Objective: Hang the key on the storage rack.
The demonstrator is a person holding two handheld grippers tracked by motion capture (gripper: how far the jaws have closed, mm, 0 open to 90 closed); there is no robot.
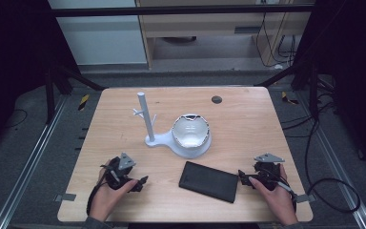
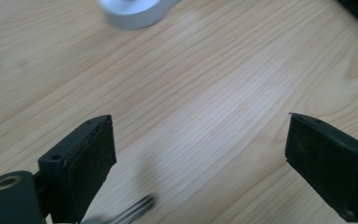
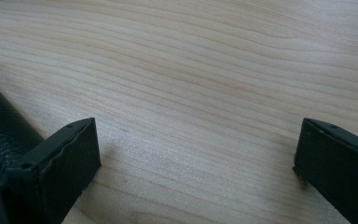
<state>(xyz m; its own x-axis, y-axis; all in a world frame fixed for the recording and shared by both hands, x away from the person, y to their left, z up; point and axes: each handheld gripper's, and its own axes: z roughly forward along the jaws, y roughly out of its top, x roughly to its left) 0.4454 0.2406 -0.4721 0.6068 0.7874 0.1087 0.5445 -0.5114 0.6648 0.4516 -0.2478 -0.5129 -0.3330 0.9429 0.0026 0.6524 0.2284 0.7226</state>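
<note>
Resting low on the near edge of the bench (image 1: pixel 248 109), both tools sit idle. Left hand-held gripper (image 1: pixel 140 183): jaws spread wide, nothing between them but bare wood grain, as its own view confirms (image 2: pixel 200 154). Right hand-held gripper (image 1: pixel 242 176): jaws likewise spread and empty (image 3: pixel 198 163), its tips just beside the right end of the black leather case (image 1: pixel 208 181), apparently not yet gripping it.

Black leather case: flat on the bench between the two grippers, closed, nearer the right one. White stand (image 1: pixel 146 119) with upright post and small pegs: farther back, its round base carrying a silvery bowl-shaped piece (image 1: pixel 190 131).

Progress, judged: nothing picked up; everything remains to do.
</note>
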